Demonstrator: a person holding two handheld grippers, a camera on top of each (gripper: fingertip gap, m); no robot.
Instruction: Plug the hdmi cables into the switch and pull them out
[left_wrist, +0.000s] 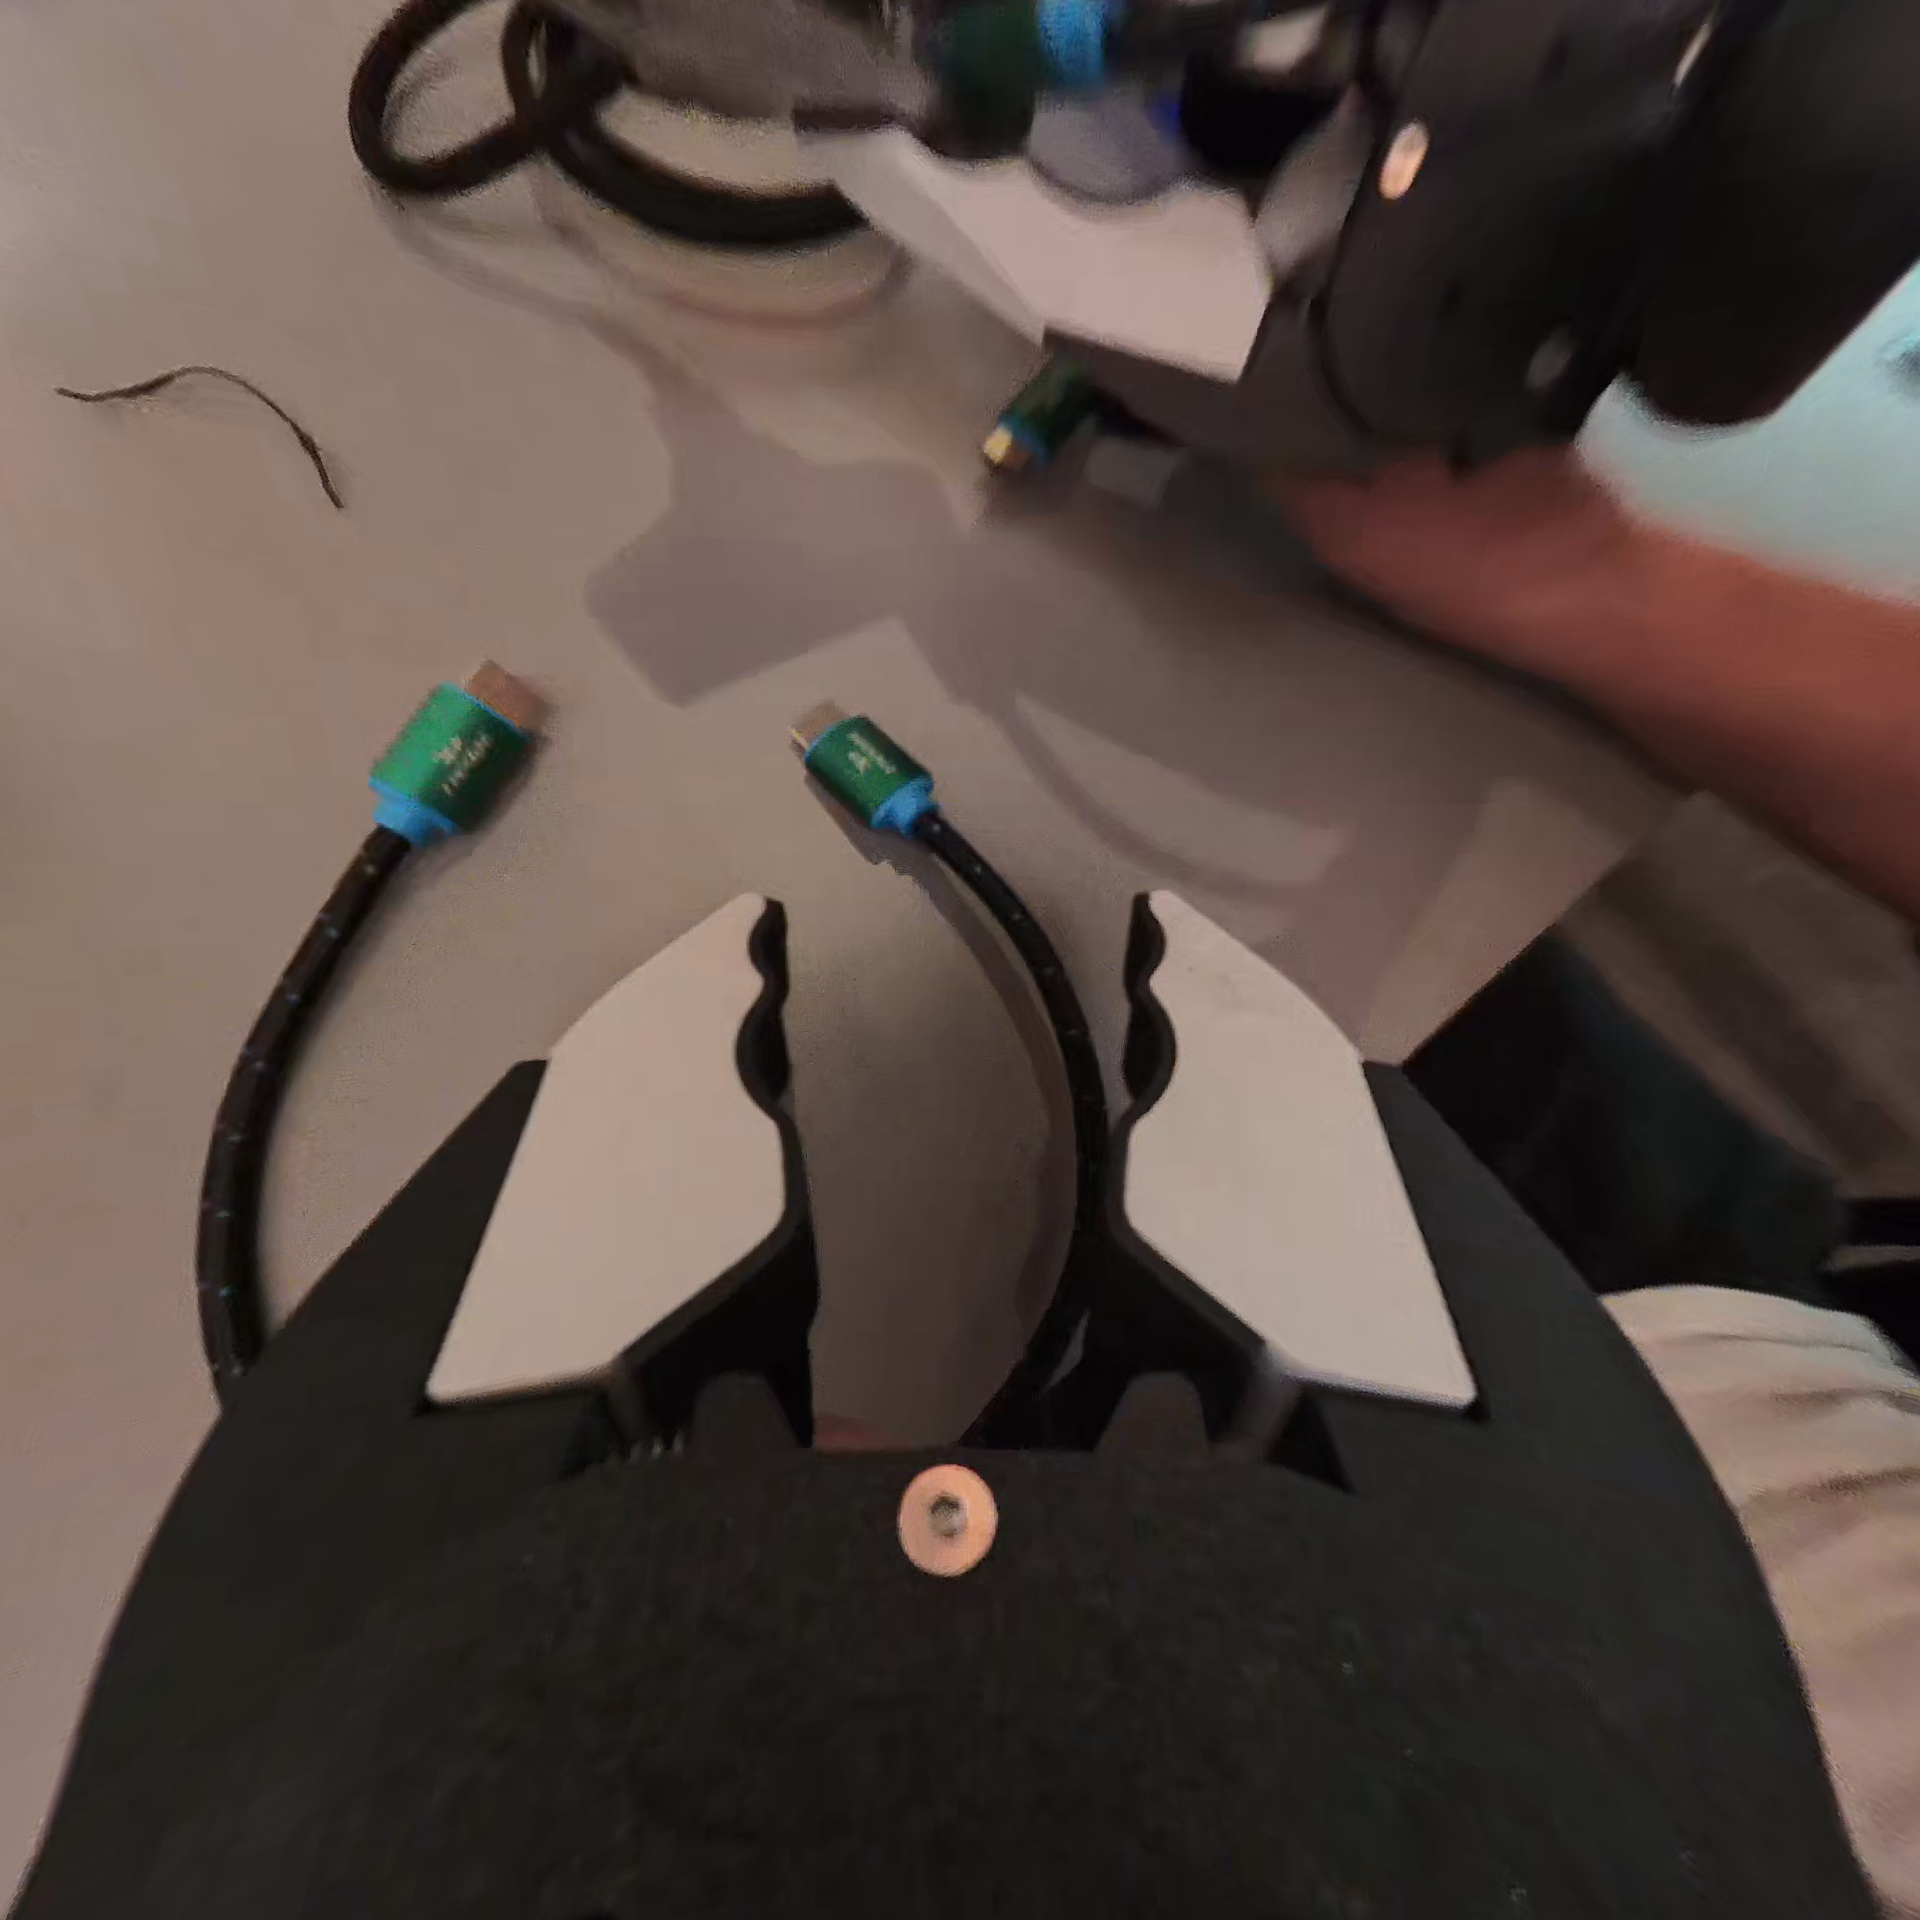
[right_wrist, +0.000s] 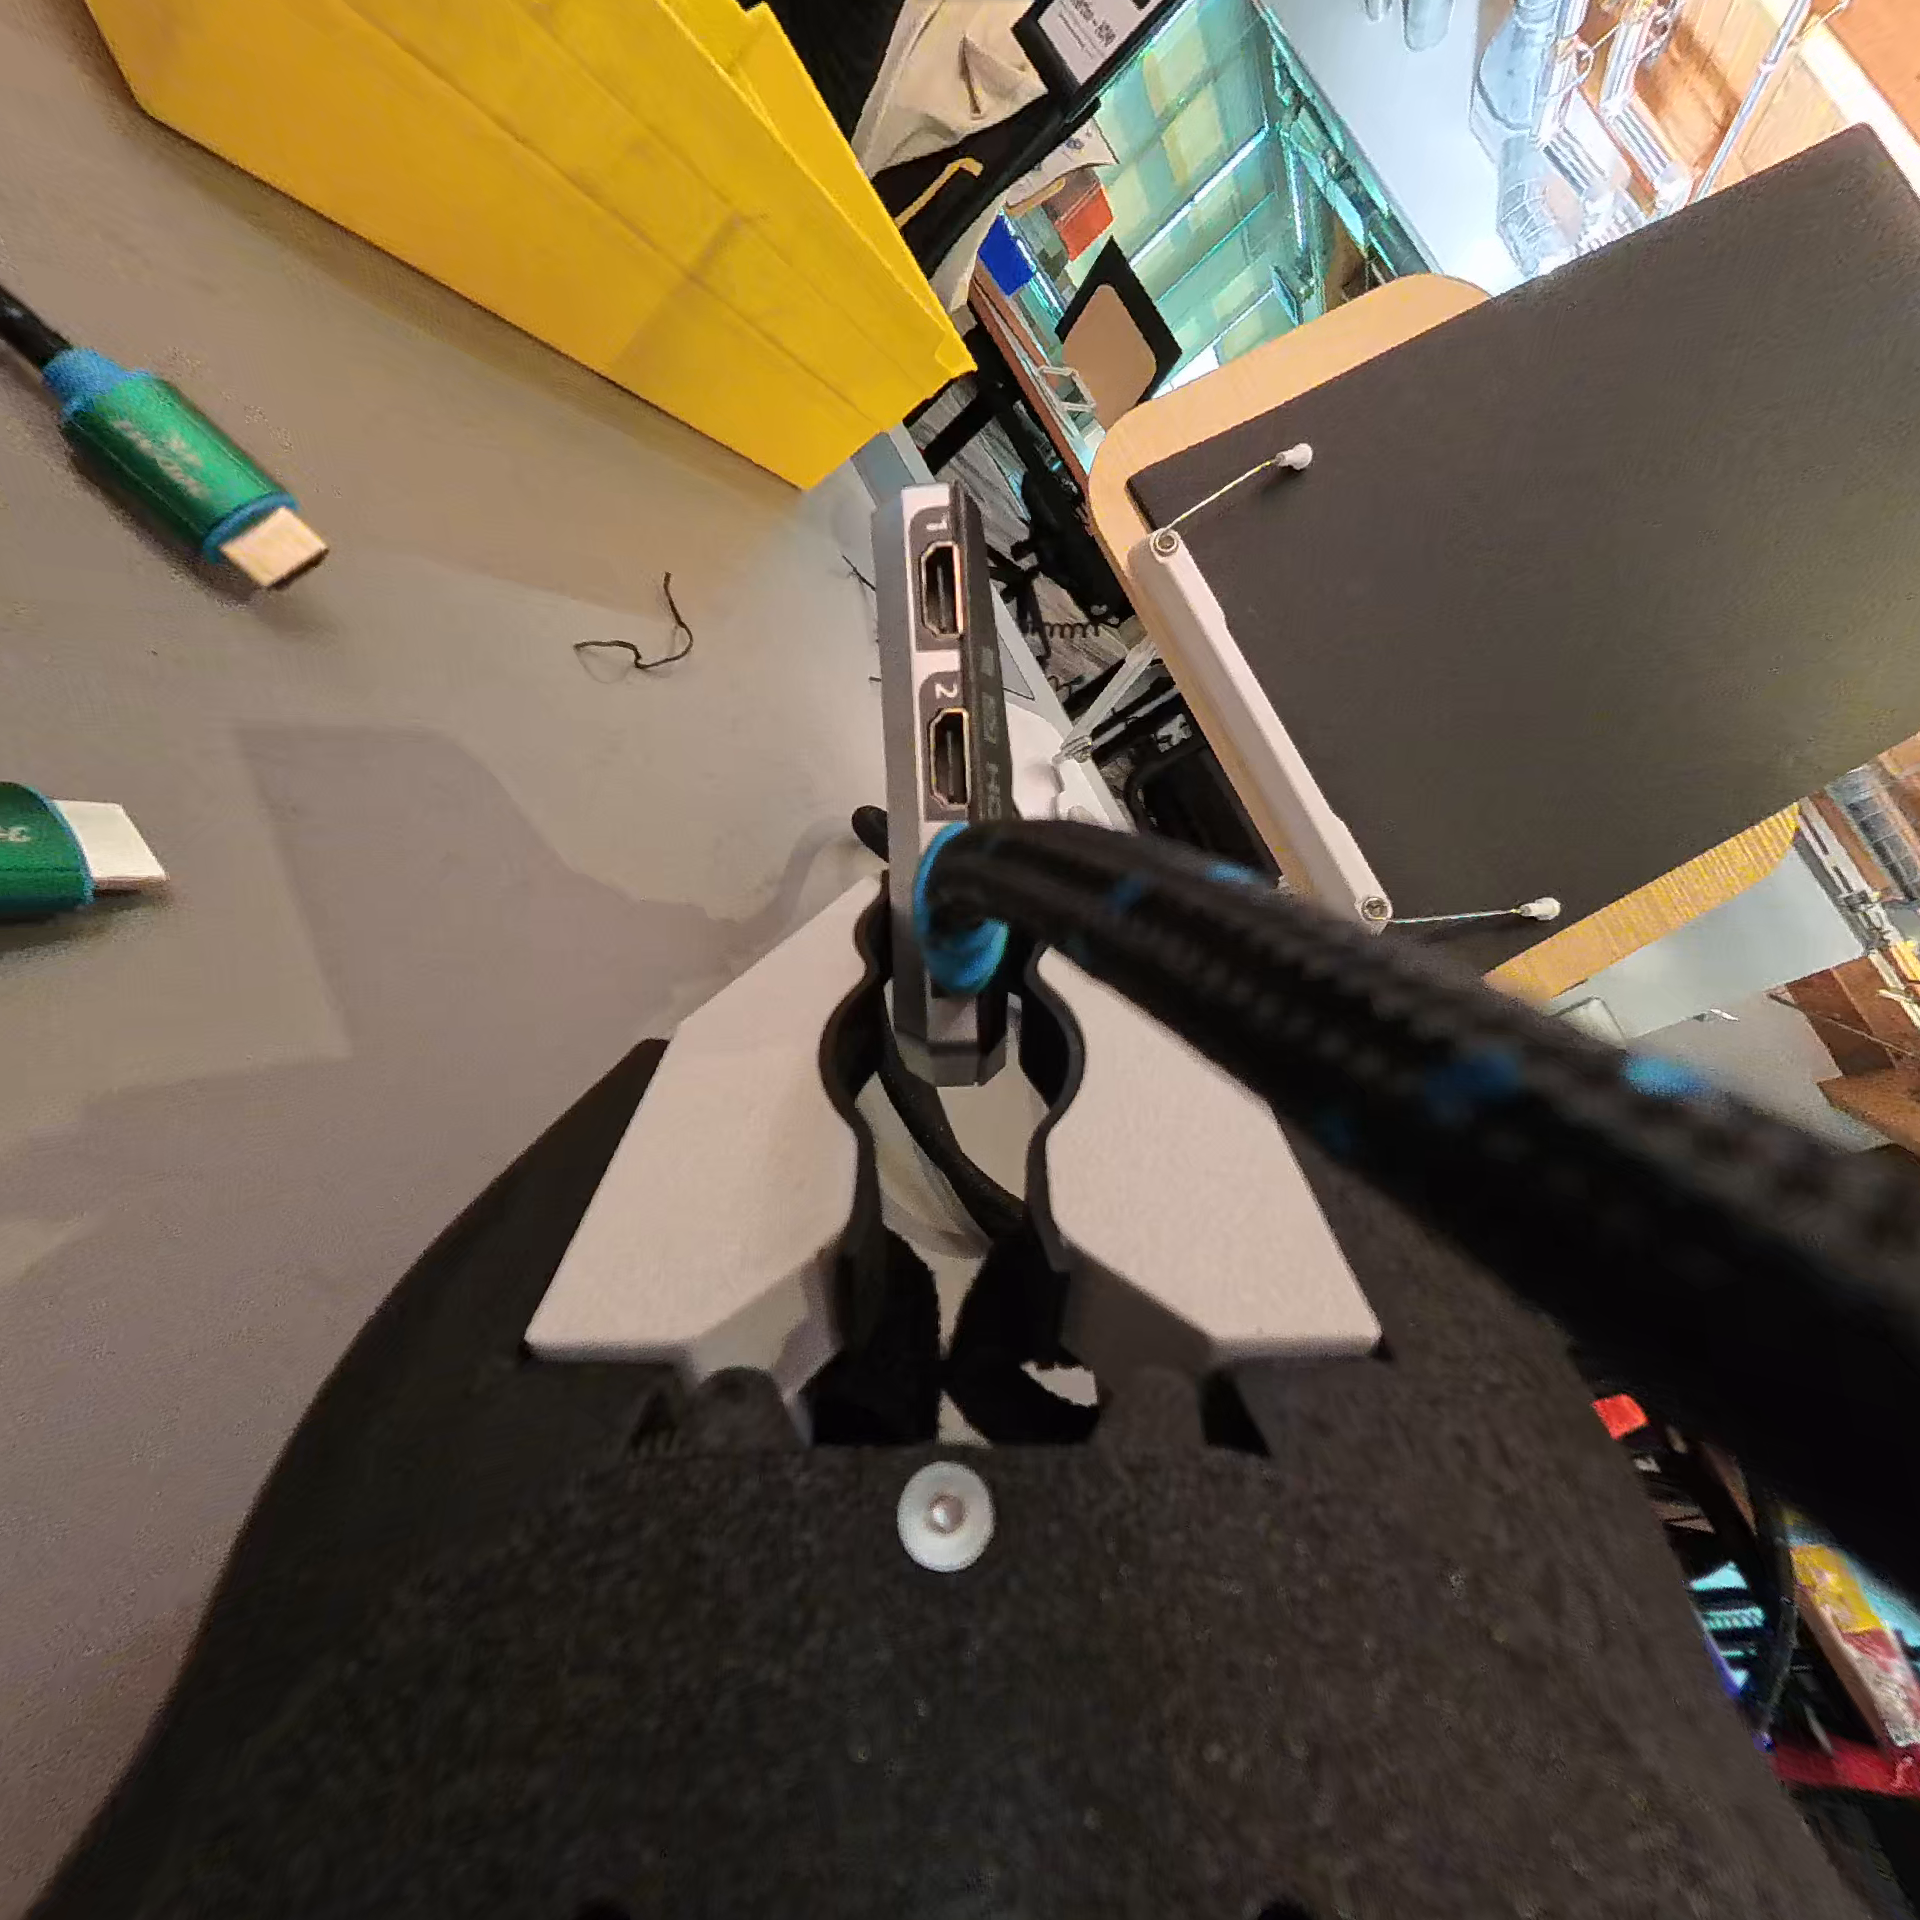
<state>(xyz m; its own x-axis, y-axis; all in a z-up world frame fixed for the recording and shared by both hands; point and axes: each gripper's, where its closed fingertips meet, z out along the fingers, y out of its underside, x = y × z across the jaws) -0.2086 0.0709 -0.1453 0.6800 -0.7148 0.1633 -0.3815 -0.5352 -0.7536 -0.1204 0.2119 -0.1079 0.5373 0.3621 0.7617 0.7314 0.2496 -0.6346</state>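
My left gripper (left_wrist: 956, 914) is open and empty, low over the grey table (left_wrist: 260, 582). Two green HDMI plugs lie just ahead of it, one to the left (left_wrist: 452, 758) and one at centre (left_wrist: 862, 764). The centre plug's black braided cable (left_wrist: 1049, 1018) runs back between my open fingers. My right gripper (right_wrist: 951, 940) is shut on the near end of the grey HDMI switch (right_wrist: 899, 727), held on edge above the table. Two ports (right_wrist: 940, 592) on it are empty. A black braided cable (right_wrist: 1351, 1039) is plugged into its near end and trails right.
A yellow box (right_wrist: 520, 208) stands at the table's far side. Two loose green plugs (right_wrist: 177, 468) (right_wrist: 62, 847) and a black thread (right_wrist: 634, 644) lie on the table. Coiled black cables (left_wrist: 571, 135) lie at the back. A person's arm (left_wrist: 1662, 623) and the blurred right gripper (left_wrist: 1507, 260) show at upper right. Across from one pair of fingers to the other is roughly 15 cm.
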